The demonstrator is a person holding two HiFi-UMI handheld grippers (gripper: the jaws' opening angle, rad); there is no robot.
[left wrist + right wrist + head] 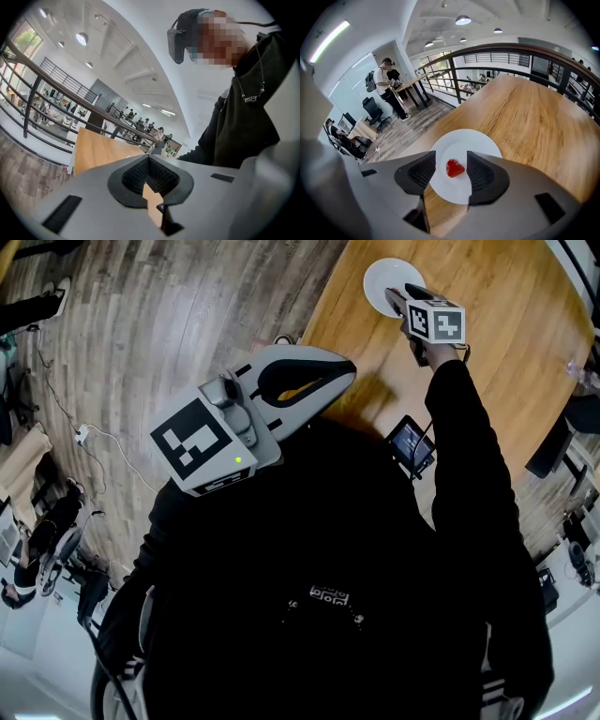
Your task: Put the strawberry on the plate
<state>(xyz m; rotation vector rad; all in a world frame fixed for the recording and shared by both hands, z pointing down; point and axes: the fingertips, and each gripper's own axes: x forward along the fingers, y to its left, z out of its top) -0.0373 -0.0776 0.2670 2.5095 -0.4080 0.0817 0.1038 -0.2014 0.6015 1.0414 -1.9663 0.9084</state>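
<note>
A red strawberry (455, 168) lies on the round white plate (464, 140) near the edge of the wooden table (534, 117). My right gripper (451, 165) hangs over the plate, open, with the strawberry in the gap between its dark pads and a sliver of white plate showing on each side. In the head view the right gripper (398, 298) reaches out over the plate (380, 277); the strawberry is hidden there. My left gripper (328, 371) is held up close to the person's chest, off the table, its jaws (149, 161) shut with nothing in them.
A small dark screen device (411, 444) stands at the table's near edge. Wood-plank floor (169, 324) lies to the left of the table, with a cable and power strip (82, 435). A railing and a person (386, 79) at a far table are in the background.
</note>
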